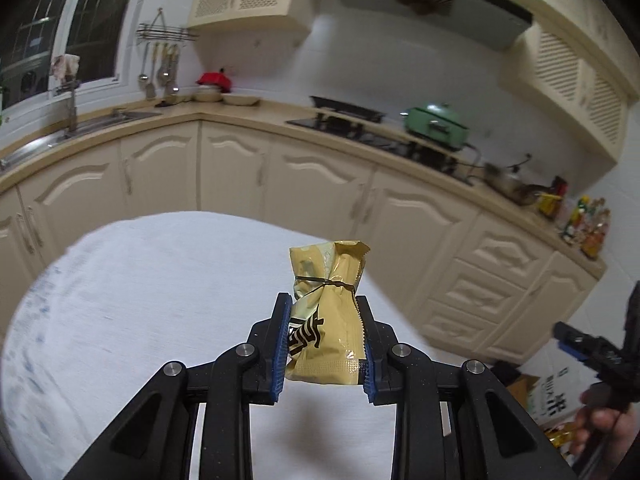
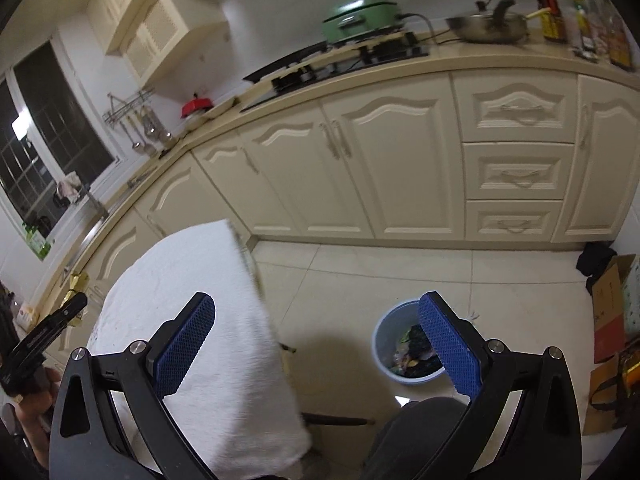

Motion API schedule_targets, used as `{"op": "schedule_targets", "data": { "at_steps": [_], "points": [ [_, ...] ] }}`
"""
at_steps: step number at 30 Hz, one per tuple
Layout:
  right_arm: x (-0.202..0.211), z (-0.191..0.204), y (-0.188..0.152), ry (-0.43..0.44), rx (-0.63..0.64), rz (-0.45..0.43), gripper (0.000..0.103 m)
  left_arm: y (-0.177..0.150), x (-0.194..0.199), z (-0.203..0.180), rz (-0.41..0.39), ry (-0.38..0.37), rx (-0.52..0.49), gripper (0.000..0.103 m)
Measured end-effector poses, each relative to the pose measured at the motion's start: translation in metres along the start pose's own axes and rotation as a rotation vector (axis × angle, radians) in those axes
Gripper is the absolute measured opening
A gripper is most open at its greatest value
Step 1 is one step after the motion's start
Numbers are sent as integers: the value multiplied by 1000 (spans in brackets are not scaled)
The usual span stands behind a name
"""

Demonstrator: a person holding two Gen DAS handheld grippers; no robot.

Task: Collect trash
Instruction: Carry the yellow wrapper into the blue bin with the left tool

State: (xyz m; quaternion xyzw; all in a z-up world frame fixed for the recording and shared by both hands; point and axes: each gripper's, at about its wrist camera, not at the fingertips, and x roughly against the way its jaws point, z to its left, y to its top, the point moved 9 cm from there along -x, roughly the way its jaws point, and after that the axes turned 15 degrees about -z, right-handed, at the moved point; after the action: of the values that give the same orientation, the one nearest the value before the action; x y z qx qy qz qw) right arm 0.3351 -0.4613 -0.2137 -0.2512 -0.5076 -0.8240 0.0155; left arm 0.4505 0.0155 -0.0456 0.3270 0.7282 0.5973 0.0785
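Observation:
A crumpled gold snack wrapper (image 1: 326, 312), tied round with a dark thread, stands upright between the blue pads of my left gripper (image 1: 323, 304), which is shut on it above the white-clothed table (image 1: 152, 300). In the right wrist view my right gripper (image 2: 316, 312) is open and empty, its blue pads (image 2: 184, 348) wide apart over the table's right edge and the floor. Between those fingers, down on the tiled floor, stands a light blue trash bin (image 2: 394, 344) with several pieces of rubbish in it. At that view's left edge the wrapper (image 2: 78, 282) and the left gripper's finger show small.
Cream kitchen cabinets (image 2: 360, 168) run behind the table, with a stove, a green pot (image 2: 360, 16) and a pan on the counter. Cardboard boxes (image 2: 612, 312) stand on the floor at the right. The table's right edge (image 2: 256, 280) drops to the tiled floor beside the bin.

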Motion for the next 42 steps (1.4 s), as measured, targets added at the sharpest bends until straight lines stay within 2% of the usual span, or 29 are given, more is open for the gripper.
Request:
{"op": "schedule_targets", "data": {
  "at_steps": [4,9,14,18,22,27,33,37,42],
  "points": [
    [-1,-57,16,-26,-28,-27,103,-17,-2,-55,-6,-71,8,26],
    [-29,-132,10,-71,-38,6,103,-58,-30,-126,21,-136,-38,26],
    [-82,-206,-18,-113,-56,78,103,-104,-102,-193,99,-158,-73,26],
    [-136,-263,-52,-156,-79,159,103,-151,-176,-222,178,-154,-82,26],
    [-195,-316,-99,-208,-91,253,101,-211,-258,-227,290,-132,-86,26],
    [-275,-370,-176,-261,-98,381,97,-281,-355,-201,380,-53,-90,26],
    [-366,-426,-302,-331,-134,562,80,-373,-458,-173,513,5,-109,26],
    [-409,-457,-363,-355,-197,637,77,-427,-505,-158,587,35,-122,26],
    [-458,-477,-422,-364,-245,688,73,-490,-564,-138,659,84,-123,26]
  ]
}}
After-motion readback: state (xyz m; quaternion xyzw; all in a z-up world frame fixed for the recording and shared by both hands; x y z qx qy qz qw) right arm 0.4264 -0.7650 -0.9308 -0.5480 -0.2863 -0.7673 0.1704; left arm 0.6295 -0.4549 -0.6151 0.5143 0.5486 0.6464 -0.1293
